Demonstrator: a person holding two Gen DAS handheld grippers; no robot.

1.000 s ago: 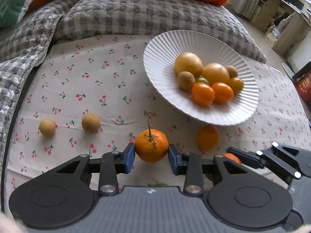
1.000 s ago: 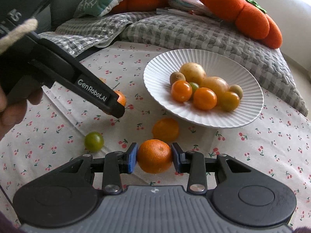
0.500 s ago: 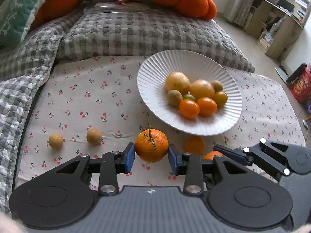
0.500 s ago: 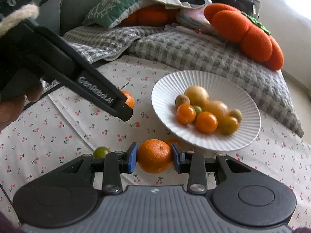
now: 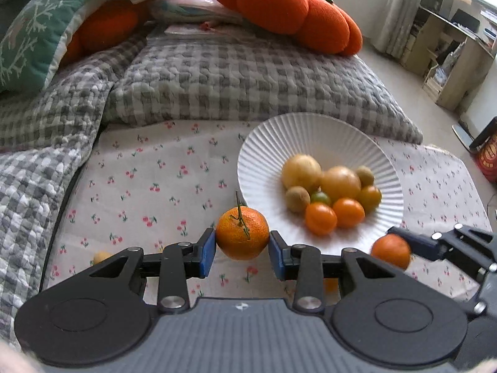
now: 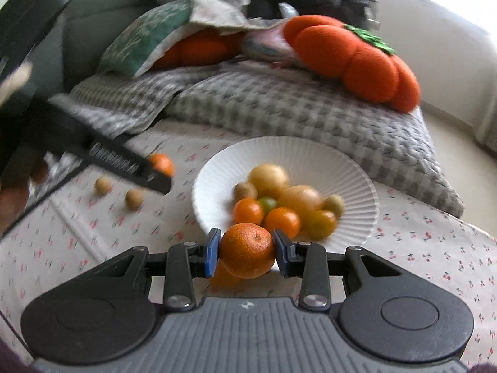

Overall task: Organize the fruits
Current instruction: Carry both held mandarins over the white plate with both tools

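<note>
My left gripper (image 5: 242, 250) is shut on a stemmed tangerine (image 5: 242, 233), held above the cherry-print cloth just left of the white ribbed plate (image 5: 310, 136). My right gripper (image 6: 247, 252) is shut on a second, stemless tangerine (image 6: 247, 250) at the plate's (image 6: 295, 155) near rim. The plate holds several yellow, orange, brown and green fruits (image 5: 340, 183). In the left wrist view the second tangerine (image 5: 390, 250) hangs at the right, gripped by the other fingers (image 5: 428, 244). In the right wrist view, the stemmed tangerine (image 6: 161, 164) shows at the left.
Two small brown fruits (image 6: 103, 185) (image 6: 134, 199) lie on the cloth left of the plate. A loose orange (image 6: 220, 275) sits under my right gripper. A grey checked quilt (image 5: 248, 77) and a pumpkin cushion (image 5: 289, 9) border the far side. A person's hand (image 6: 12, 192) is at the left.
Both grippers have risen off the cloth with their tangerines and tilted up, showing more of the cushions. The right one has closed in on the plate's near rim.
</note>
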